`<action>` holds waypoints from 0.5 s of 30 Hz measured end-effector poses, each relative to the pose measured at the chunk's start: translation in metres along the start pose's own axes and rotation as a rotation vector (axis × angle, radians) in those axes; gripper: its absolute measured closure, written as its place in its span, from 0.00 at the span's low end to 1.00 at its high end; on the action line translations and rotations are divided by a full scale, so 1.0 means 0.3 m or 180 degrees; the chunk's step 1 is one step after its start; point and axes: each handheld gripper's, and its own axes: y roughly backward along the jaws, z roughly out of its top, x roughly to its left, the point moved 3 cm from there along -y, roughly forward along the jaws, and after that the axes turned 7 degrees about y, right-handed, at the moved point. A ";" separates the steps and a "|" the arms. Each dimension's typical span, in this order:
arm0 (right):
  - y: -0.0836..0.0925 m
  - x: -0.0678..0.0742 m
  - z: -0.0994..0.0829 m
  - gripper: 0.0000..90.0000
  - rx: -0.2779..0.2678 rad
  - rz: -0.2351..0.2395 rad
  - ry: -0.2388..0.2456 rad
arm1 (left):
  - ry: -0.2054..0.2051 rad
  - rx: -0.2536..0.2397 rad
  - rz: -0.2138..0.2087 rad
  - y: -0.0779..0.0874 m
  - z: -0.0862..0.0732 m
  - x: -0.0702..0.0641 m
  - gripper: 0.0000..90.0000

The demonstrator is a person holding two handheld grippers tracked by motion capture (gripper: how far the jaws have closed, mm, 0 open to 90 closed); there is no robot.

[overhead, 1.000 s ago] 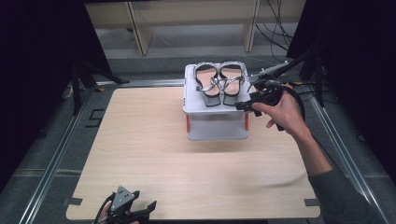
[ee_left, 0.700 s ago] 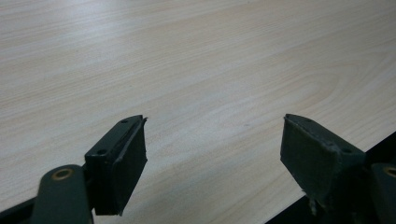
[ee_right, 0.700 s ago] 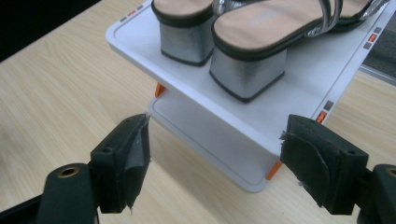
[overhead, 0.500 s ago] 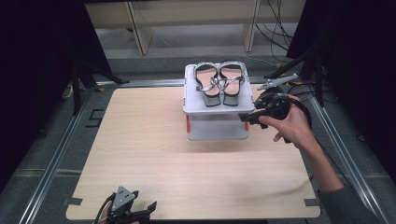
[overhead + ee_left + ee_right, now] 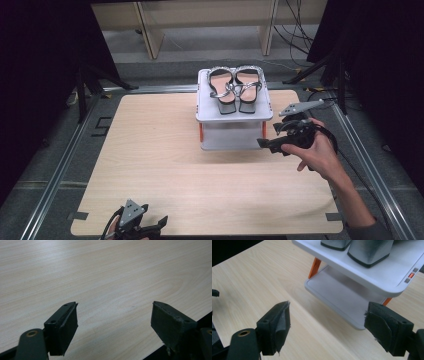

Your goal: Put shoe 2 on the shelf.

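Observation:
A pair of black sandals with silver straps [image 5: 235,89] lies side by side on the top shelf of a small white two-tier rack [image 5: 232,116] with orange legs, at the back middle of the wooden table [image 5: 160,150]. My right gripper [image 5: 267,137] hovers at the rack's front right corner, pointing left. Its jaws have just been opening and stand open with nothing between them. In the right gripper view [image 5: 327,322] the bare lower shelf [image 5: 342,295] and the sandal heels [image 5: 369,250] lie ahead. My left gripper [image 5: 159,222] rests at the table's near edge; its jaws [image 5: 115,322] have just opened a little and hold nothing.
Metal rails [image 5: 60,170] frame the table. Beyond its far edge stand wooden furniture legs [image 5: 150,30], with cables [image 5: 300,25] on the floor. Dark curtains hang on both sides. The table's near edge [image 5: 180,340] runs just under my left gripper.
The right hand has moved down and toward the near side, from beside the rack's top shelf to its front right corner. The left gripper has stayed in place.

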 end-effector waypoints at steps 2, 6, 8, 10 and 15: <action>0.001 0.009 -0.022 0.22 -0.0004 -0.0002 -0.0031 | -0.0006 0.0004 0.0000 0.000 0.000 0.000 0.23; -0.002 0.019 -0.074 0.22 0.0006 0.0038 -0.0056 | -0.0010 0.0009 0.0001 0.001 0.000 0.000 0.23; -0.002 0.024 -0.082 0.22 0.0018 0.0033 -0.0109 | -0.0005 0.0004 -0.0002 0.000 -0.001 0.000 0.23; -0.007 0.021 -0.103 0.22 -0.0002 0.0040 -0.0074 | -0.0007 0.0005 0.0000 0.000 -0.001 0.000 0.23; -0.017 0.027 -0.164 0.21 0.0019 0.0055 -0.0150 | -0.0009 0.0005 0.0000 0.000 -0.001 0.000 0.23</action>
